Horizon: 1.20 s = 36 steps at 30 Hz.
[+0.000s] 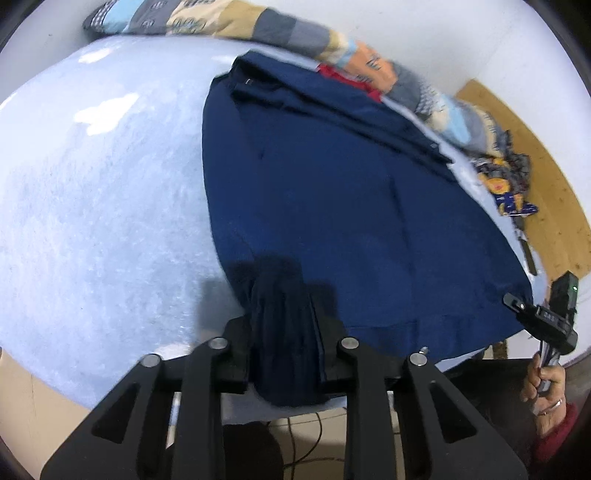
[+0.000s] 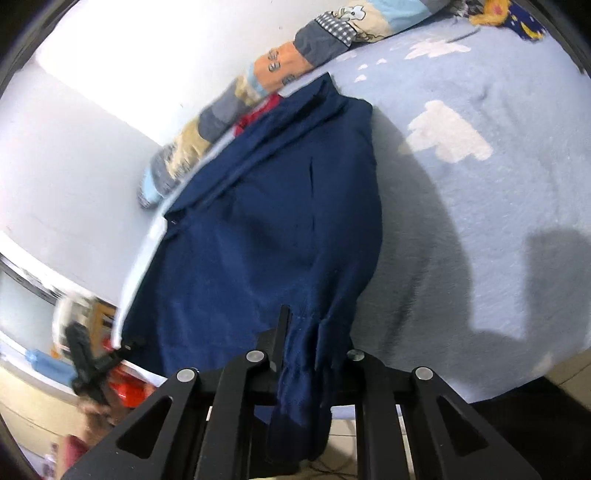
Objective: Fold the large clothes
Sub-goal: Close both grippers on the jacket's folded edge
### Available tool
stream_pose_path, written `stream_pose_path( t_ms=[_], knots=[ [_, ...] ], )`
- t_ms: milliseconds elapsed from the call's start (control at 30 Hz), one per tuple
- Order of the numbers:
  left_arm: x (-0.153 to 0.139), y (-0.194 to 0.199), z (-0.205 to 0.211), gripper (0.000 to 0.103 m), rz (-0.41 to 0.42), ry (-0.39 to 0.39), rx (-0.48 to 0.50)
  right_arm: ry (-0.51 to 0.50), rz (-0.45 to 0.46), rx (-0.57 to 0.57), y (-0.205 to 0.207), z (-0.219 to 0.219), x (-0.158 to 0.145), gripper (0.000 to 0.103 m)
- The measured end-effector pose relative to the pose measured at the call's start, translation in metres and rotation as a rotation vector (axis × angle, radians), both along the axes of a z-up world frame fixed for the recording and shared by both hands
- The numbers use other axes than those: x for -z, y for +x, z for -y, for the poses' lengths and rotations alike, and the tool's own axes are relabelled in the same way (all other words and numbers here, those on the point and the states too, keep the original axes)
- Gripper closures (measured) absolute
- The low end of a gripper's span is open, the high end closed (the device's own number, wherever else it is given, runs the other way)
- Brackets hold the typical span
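Garment: navy blue garment (image 1: 332,192) spread flat over a pale blue blanket with white cloud shapes (image 2: 480,184) on a bed; collar end lies far from both cameras, hem end hangs toward them at the bed's near edge.
Garment vs left gripper: left gripper (image 1: 282,332) sits at the near hem corner; a bunch of the navy cloth rises between its two black fingers (image 1: 236,350) and drapes back over the gripper body.
Left gripper state: jaws drawn close, clamped on that bunched hem corner.
Garment vs right gripper: right gripper (image 2: 314,354) sits at the other near hem corner; a gathered fold of cloth runs between its fingers (image 2: 282,332) and hangs down past the bed edge.
Right gripper state: jaws nearly together, pinching the fold.
Across views: right gripper also shows at the far right of the left wrist view, touching the garment's edge, held by a hand (image 1: 546,384) with a ring and a red sleeve; left gripper shows blurred at lower left of the right wrist view.
Cloth between corners: lies mostly smooth, a few creases near the collar.
Surroundings: patchwork quilt (image 1: 236,22) rolled along the wall just beyond the collar; a red item (image 1: 347,79) tucked between quilt and garment; wooden floor (image 1: 546,184) beyond the bed.
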<state>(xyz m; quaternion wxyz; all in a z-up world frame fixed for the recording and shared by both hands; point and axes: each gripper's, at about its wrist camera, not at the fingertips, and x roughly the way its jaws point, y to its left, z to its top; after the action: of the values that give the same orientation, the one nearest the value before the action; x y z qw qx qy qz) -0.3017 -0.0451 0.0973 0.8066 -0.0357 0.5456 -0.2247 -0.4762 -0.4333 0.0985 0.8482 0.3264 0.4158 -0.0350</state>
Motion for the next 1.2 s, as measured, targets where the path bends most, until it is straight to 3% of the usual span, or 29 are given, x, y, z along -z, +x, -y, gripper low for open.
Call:
stream_pose_path(
  t_ms=[33,100,133,167,233,267,300,533,733,1000,1200],
  knots=[
    [0.004,0.004,0.001,0.077,-0.005,0.025,-0.009,0.000,-0.015,-0.016,0.002,-0.002,0.003,0.086],
    [0.014,0.009,0.004,0.047,-0.032,0.059,-0.014,-0.013,-0.054,-0.025,0.009,-0.005,0.011,0.080],
    [0.020,0.012,0.006,0.047,-0.047,0.065,-0.013,-0.003,-0.065,-0.032,0.012,-0.005,0.015,0.075],
    [0.021,0.012,0.008,0.047,-0.032,0.067,-0.008,0.021,-0.070,-0.030,0.015,-0.003,0.020,0.063],
    [0.018,0.008,0.014,0.059,0.002,0.075,0.009,0.044,-0.059,-0.022,0.015,-0.002,0.023,0.066],
    [0.015,0.006,0.016,0.083,0.016,0.080,0.022,0.046,-0.054,-0.034,0.016,-0.003,0.022,0.085],
    [0.012,0.004,0.019,0.084,0.019,0.071,0.029,0.023,-0.050,-0.033,0.015,-0.005,0.018,0.094],
    [-0.011,-0.009,0.001,0.085,0.062,0.002,-0.011,0.068,0.076,-0.009,-0.004,-0.004,-0.016,0.094],
    [-0.041,-0.018,0.005,0.086,0.096,-0.006,-0.011,0.079,0.126,0.006,-0.016,-0.008,-0.039,0.094],
    [-0.086,0.001,0.026,0.086,0.147,-0.046,-0.023,0.098,0.151,0.005,-0.010,0.005,-0.066,0.094],
    [-0.099,0.002,0.005,0.086,0.167,-0.116,-0.052,0.137,0.222,-0.014,-0.007,0.004,-0.095,0.094]
  ],
)
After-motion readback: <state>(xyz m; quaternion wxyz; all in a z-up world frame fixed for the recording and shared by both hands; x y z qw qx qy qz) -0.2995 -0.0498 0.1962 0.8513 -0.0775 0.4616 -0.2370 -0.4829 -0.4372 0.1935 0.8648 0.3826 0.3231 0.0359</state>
